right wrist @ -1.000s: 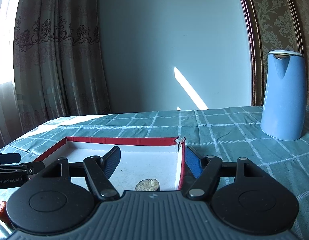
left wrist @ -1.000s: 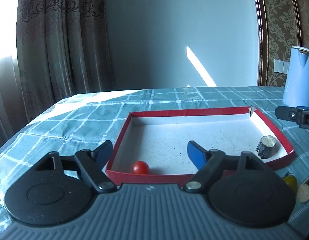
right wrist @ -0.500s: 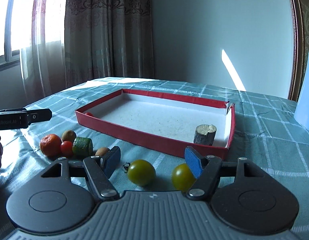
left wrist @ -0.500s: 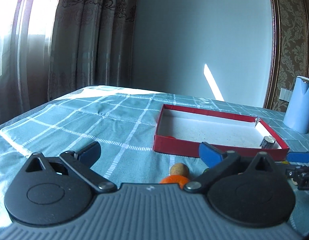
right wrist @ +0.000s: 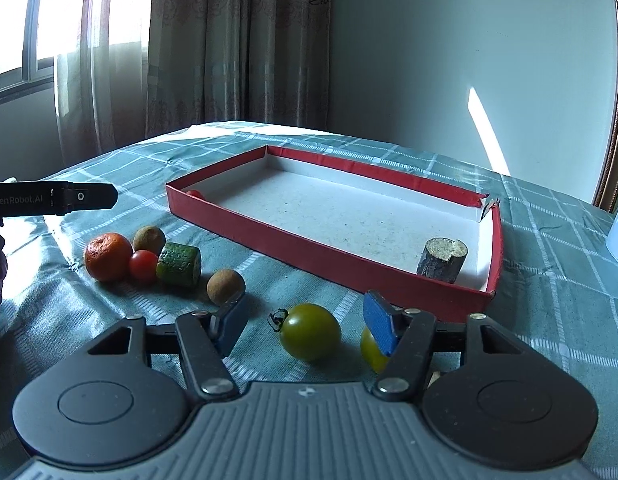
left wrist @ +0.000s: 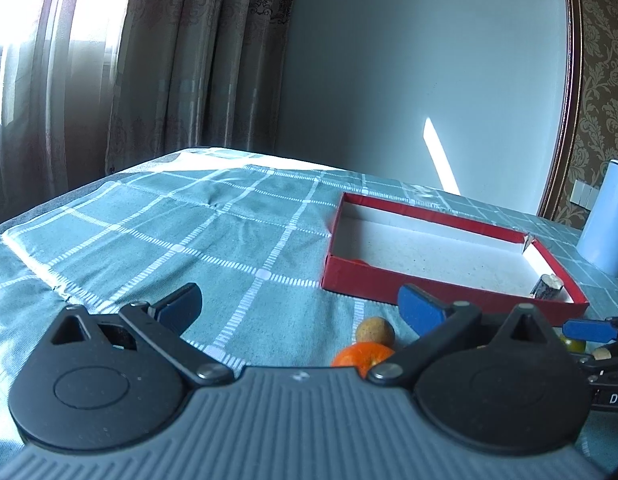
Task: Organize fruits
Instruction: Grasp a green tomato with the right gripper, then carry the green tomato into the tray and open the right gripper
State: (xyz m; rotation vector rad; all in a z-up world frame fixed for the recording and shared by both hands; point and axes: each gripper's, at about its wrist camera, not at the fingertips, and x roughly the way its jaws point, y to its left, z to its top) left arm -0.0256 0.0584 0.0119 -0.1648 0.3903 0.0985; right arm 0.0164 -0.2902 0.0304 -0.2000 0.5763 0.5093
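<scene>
"GenRobot.AI" stands on the left gripper (right wrist: 53,200); "DA" shows on the right gripper (left wrist: 589,332).

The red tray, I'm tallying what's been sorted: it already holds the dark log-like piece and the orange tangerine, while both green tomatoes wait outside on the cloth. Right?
Not quite. The tangerine is outside the red tray, on the cloth beside a red cherry tomato. The right wrist view shows it. The dark log-like piece is in the tray, and both green tomatoes do wait outside.
</scene>
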